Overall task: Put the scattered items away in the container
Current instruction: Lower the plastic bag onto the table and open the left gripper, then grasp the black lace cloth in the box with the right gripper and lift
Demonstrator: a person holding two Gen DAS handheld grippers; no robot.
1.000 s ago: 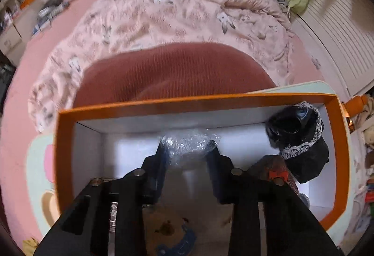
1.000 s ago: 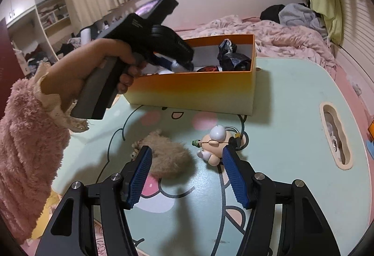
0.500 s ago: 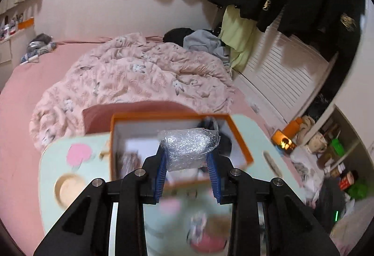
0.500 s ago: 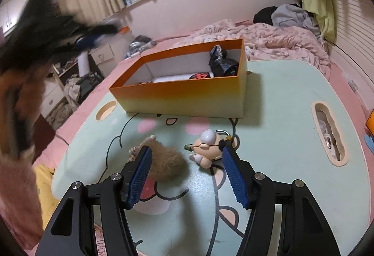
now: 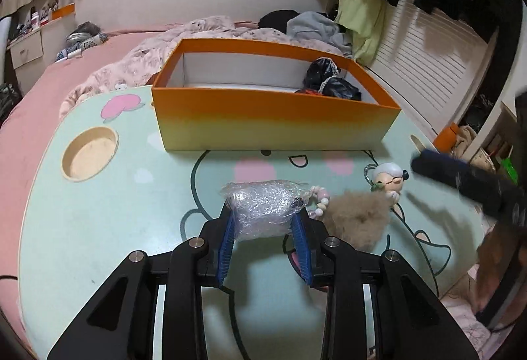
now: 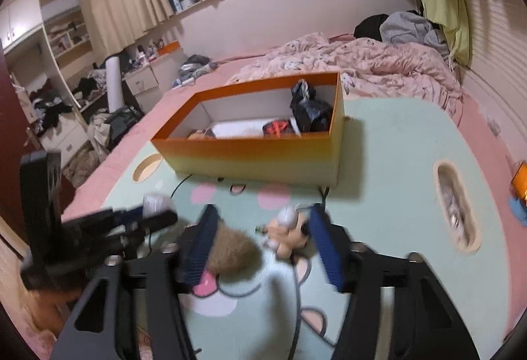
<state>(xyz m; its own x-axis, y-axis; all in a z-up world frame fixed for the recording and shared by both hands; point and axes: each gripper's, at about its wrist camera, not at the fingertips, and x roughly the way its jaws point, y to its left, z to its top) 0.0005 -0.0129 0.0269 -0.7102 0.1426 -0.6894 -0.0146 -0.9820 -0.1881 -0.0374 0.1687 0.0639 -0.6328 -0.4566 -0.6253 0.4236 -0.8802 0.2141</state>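
Sitting at the table's (image 5: 98, 215) far edge, orange box (image 5: 273, 123) open-topped for drops | left gripper (image 5: 266, 230) clamps crinkly plastic bag (image 5: 263, 207) (not binned) | right gripper (image 6: 260, 238) spread, straddling fluffy ball (image 6: 230, 251) and figurine (image 6: 286, 233)

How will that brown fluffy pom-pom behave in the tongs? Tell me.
The fluffy pom-pom looks soft, so it will probably squash under the right tongs. Likely light for its bulk. Its rounded shape may roll if nudged toward the figurine.
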